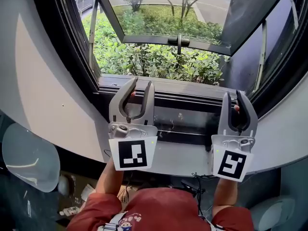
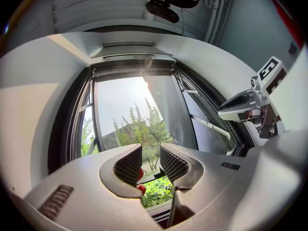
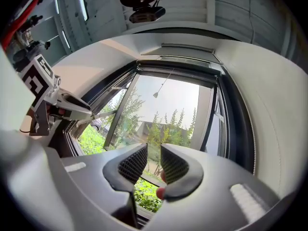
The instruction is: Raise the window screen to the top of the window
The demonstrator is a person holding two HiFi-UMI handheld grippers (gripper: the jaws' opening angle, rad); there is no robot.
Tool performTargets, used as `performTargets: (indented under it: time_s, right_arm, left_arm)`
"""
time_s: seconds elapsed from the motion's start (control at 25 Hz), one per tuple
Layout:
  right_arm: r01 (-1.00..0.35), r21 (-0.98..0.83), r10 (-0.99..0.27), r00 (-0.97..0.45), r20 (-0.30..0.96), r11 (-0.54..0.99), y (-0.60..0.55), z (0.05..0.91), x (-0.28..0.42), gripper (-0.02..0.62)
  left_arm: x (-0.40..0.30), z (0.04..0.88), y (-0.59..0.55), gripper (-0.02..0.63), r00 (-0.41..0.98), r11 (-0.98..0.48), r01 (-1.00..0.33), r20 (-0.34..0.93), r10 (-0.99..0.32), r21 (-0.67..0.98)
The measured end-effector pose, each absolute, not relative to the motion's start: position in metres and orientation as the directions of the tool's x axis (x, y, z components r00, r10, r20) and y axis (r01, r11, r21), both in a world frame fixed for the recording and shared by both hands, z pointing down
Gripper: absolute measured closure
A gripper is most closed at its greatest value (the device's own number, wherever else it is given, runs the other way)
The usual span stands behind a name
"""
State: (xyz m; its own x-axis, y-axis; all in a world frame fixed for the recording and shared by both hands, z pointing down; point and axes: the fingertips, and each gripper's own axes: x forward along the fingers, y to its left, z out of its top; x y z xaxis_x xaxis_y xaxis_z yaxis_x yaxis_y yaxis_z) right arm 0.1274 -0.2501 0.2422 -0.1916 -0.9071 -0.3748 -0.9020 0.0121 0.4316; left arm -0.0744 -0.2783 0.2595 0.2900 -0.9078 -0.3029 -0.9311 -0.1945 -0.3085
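- Head view: the left gripper (image 1: 140, 83) and the right gripper (image 1: 233, 95) are held side by side in front of the dark window sill (image 1: 192, 93), well apart from each other, with their tips over its edge.
- The left gripper's jaws stand clearly apart with only air between them. The right gripper's jaws stand closer together, and nothing sits in that gap either.
- Beyond the sill, the glass sash (image 1: 173, 13) is swung outward over green shrubs (image 1: 154, 61). The person's red sleeves (image 1: 159, 211) show at the bottom edge.
- Left gripper view: the ribbed pads are parted, and trees (image 2: 144, 124) and sky show through the gap. The pads press on nothing.
- The window screen (image 2: 132, 64) seems gathered into the rail across the top of the frame, well above the gripper. The opening below it looks clear.
- The right gripper (image 2: 236, 107) shows at the right side, level with this one.
- Right gripper view: the pads face each other across a narrow slot, with foliage behind it and nothing gripped.
- A cord pull (image 3: 156, 94) hangs from the top rail, where the window screen (image 3: 183, 61) seems to sit rolled up.
- The left gripper (image 3: 79, 105) shows at the left edge.
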Motion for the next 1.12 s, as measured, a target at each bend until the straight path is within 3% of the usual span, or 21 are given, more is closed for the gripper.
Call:
performTargets:
  time_s: [0.56, 0.96, 1.12]
  right_arm:
    - [-0.955, 0.279, -0.972, -0.152, -0.179, 0.098, -0.262, 0.346, 0.140, 0.500]
    - [-0.949, 0.285, -0.970, -0.185, -0.157, 0.135, -0.261, 0.365, 0.131, 0.502]
    - [-0.954, 0.271, -0.972, -0.174, -0.155, 0.128, -0.259, 0.370, 0.132, 0.538]
  left_arm:
    - [-0.078, 0.344, -0.277, 0.492, 0.254, -0.222, -0.953, -0.146, -0.956, -0.207]
    - [-0.071, 0.365, -0.275, 0.494, 0.263, -0.236, -0.950, -0.114, -0.958, -0.205]
    - [-0.069, 0.368, -0.275, 0.494, 0.271, -0.244, -0.947, -0.112, -0.956, -0.207]
